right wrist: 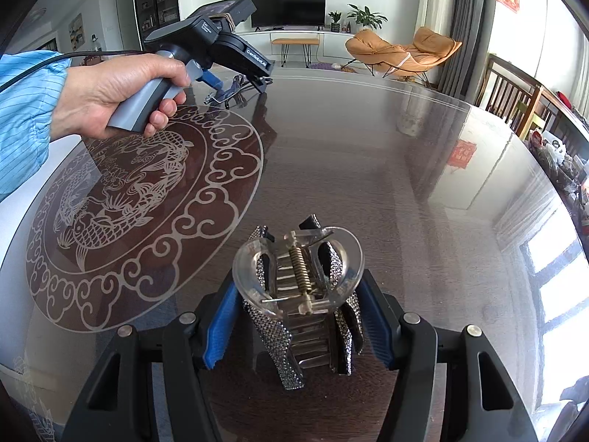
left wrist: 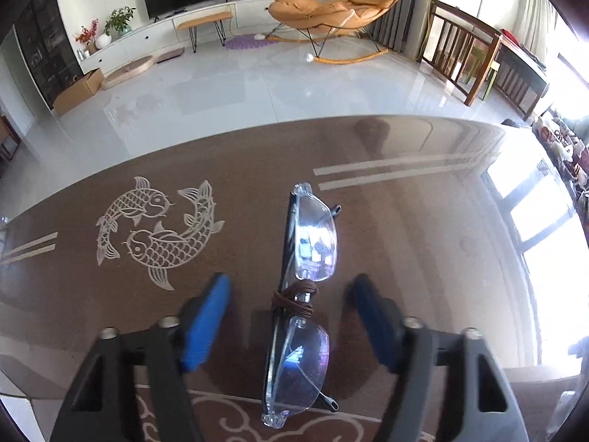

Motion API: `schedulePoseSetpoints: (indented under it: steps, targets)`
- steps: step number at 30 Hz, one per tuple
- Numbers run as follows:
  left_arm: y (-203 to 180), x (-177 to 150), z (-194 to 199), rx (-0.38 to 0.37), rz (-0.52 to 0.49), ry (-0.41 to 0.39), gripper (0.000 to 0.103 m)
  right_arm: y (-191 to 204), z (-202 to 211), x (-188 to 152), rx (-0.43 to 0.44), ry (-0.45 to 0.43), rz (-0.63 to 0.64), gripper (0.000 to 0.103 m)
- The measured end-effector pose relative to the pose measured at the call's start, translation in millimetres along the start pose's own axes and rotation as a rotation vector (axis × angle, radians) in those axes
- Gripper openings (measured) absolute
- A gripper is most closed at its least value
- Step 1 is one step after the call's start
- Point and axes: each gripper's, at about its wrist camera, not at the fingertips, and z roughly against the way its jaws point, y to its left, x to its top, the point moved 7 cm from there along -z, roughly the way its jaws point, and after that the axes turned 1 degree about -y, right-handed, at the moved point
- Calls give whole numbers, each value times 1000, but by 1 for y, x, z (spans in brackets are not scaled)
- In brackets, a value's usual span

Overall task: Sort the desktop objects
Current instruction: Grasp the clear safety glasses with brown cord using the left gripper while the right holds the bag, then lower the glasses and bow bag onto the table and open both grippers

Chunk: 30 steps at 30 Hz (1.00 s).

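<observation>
A pair of folded rimless glasses [left wrist: 305,287] with a brown cord wound round the bridge lies on the dark glass table [left wrist: 423,228]. My left gripper [left wrist: 292,300] is open, its blue pads on either side of the glasses without touching them. My right gripper [right wrist: 298,313] is shut on a clear hair claw clip [right wrist: 300,291] with rhinestone-covered sides, its pads pressing the clip's handles. In the right wrist view the left gripper [right wrist: 235,86] shows at the far left, held by a hand in a blue sleeve, over the glasses [right wrist: 224,96].
The table carries etched patterns: a fish pair [left wrist: 158,228] and a round fish-and-cloud medallion [right wrist: 140,213]. Its far edge [left wrist: 257,125] drops to a white tiled floor. A wooden chair [right wrist: 522,107] stands at the right side.
</observation>
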Motion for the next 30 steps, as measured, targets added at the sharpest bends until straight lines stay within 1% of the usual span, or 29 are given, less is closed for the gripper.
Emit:
schedulePoseSetpoints:
  steps: [1, 2, 3, 4, 5, 7, 11, 14, 17, 23, 27, 30]
  targets:
    - [4, -1, 3, -13, 24, -9, 48, 0, 0, 0, 0, 0, 0, 61]
    - [8, -5, 6, -27, 42, -19, 39, 0, 0, 0, 0, 0, 0, 61]
    - [12, -9, 9, -32, 48, -24, 34, 0, 0, 0, 0, 0, 0, 61]
    - [17, -14, 12, -30, 51, -26, 26, -1, 0, 0, -1, 0, 1, 61]
    - [22, -20, 15, -27, 57, -27, 24, -2, 0, 0, 0, 0, 1, 61]
    - [31, -35, 24, -30, 74, -35, 24, -2, 0, 0, -1, 0, 1, 61]
    - [48, -78, 46, -27, 87, -71, 24, -3, 1, 0, -1, 0, 2, 61]
    - [58, -107, 62, -34, 101, -78, 24, -2, 0, 0, 0, 0, 1, 62]
    - [65, -141, 80, -35, 95, -78, 24, -3, 1, 0, 0, 0, 1, 62]
    - [66, -210, 119, -40, 80, -80, 24, -2, 0, 0, 0, -1, 2, 62]
    - [64, -254, 142, -42, 93, -79, 24, -2, 0, 0, 0, -1, 1, 62]
    - [59, -281, 157, -36, 92, -82, 24, -2, 0, 0, 0, -1, 1, 62]
